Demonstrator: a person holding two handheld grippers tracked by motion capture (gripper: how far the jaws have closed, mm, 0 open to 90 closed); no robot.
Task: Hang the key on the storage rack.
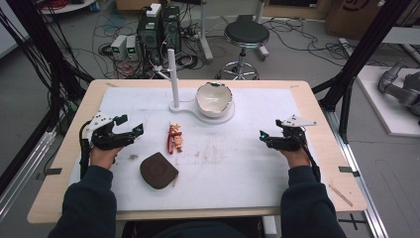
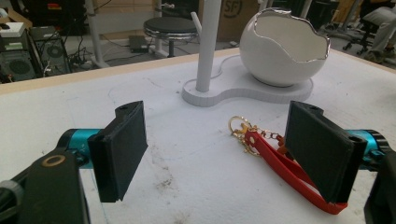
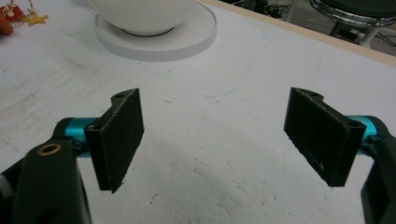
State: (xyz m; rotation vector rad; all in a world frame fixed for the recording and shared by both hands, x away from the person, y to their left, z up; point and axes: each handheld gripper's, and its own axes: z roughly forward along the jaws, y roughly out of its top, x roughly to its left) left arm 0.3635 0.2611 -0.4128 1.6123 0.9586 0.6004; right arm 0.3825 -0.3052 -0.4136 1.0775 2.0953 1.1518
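A red keychain [image 1: 174,139] with gold clasps lies on the white mat [image 1: 228,163], left of centre. In the left gripper view its red strap [image 2: 273,156] runs behind the right-hand jaw. A dark brown pouch [image 1: 158,170] rests nearer the front edge. At the back stands a white eggshell-shaped bowl [image 1: 214,99] on a white base [image 2: 243,91] with an upright post [image 1: 173,77]. My left gripper [image 1: 130,124] hovers open just left of the keychain, nothing between its jaws [image 2: 215,119]. My right gripper [image 1: 270,130] is open over bare mat [image 3: 215,100] at the right.
The wooden table [image 1: 317,106] rims the mat. Beyond its far edge stand a round stool [image 1: 246,34], computer cases [image 1: 159,25] and loose cables on the floor. A black frame leg [image 1: 354,64] rises at the right. The bowl's base [image 3: 159,44] lies ahead of my right gripper.
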